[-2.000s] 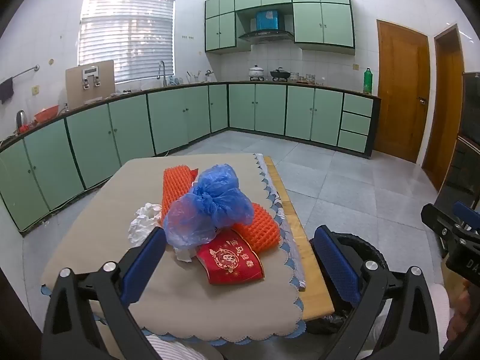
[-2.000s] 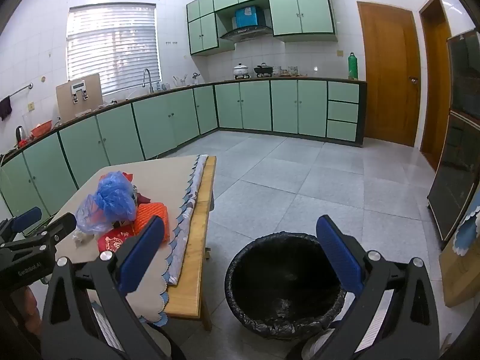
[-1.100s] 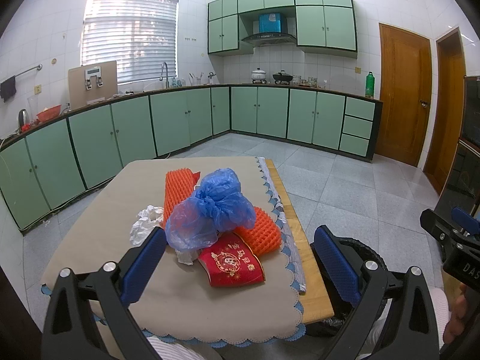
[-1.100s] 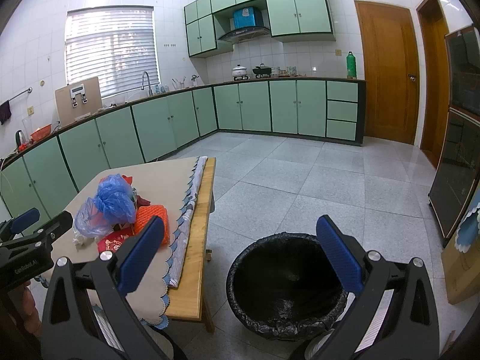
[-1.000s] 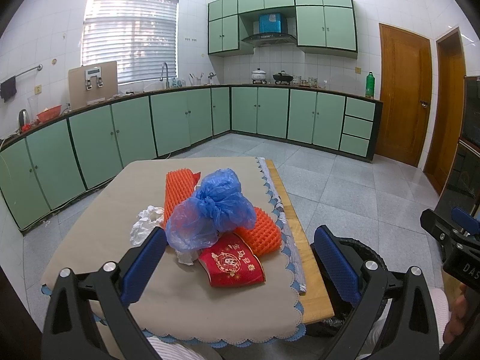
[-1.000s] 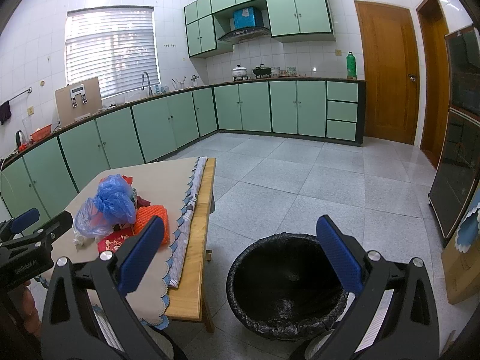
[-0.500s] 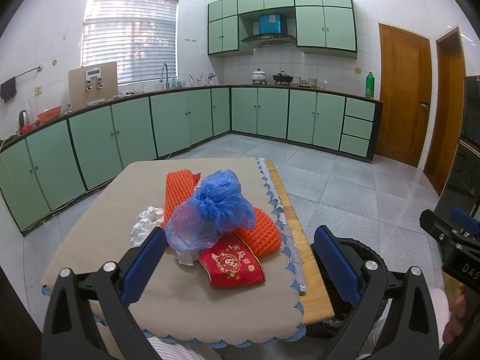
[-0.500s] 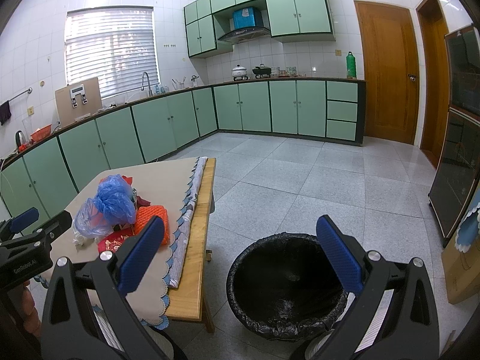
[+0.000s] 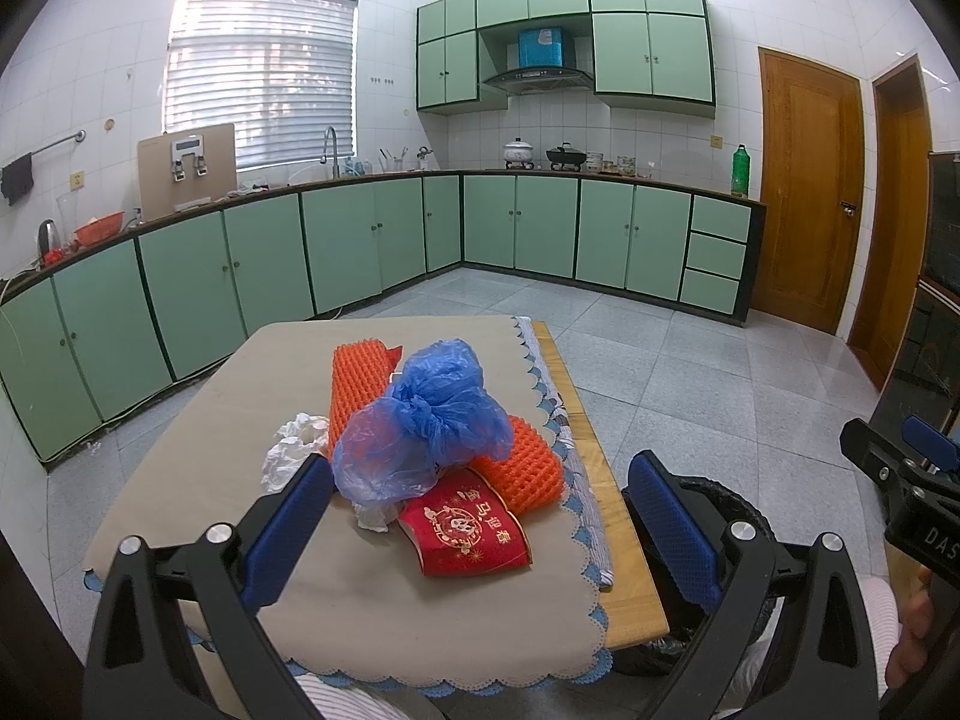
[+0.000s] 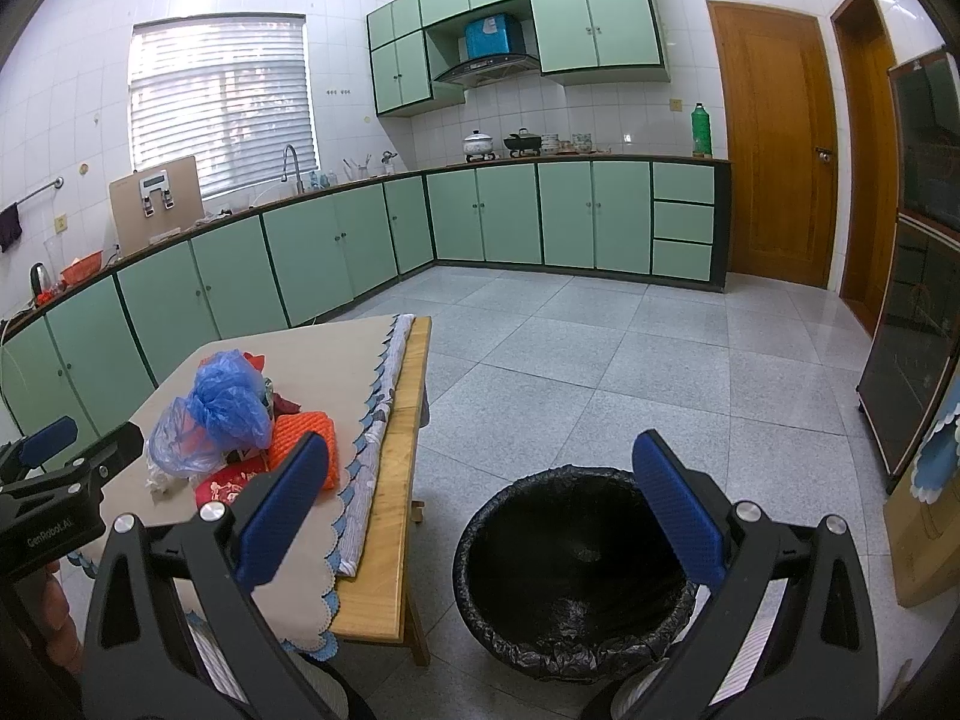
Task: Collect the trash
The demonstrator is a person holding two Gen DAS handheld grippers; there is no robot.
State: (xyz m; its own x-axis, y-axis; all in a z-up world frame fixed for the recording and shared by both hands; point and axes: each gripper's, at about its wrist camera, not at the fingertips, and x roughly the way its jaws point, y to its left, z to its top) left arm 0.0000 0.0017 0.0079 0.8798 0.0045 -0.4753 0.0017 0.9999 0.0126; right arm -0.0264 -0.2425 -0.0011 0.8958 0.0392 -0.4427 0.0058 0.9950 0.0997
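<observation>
A pile of trash lies on the small table: a blue plastic bag, two orange foam nets, a red printed packet and crumpled white tissue. My left gripper is open and empty, held just in front of the pile. My right gripper is open and empty, above the floor beside the table. The black-lined trash bin stands on the floor right of the table, below the right gripper. The pile also shows in the right wrist view.
Green kitchen cabinets run along the far walls. Wooden doors are at the right. A dark glass cabinet and a cardboard box stand at the far right. Grey tiled floor lies beyond the bin.
Both views have shifted very slightly over two seconds. The grippers stay open and the trash pile has not moved.
</observation>
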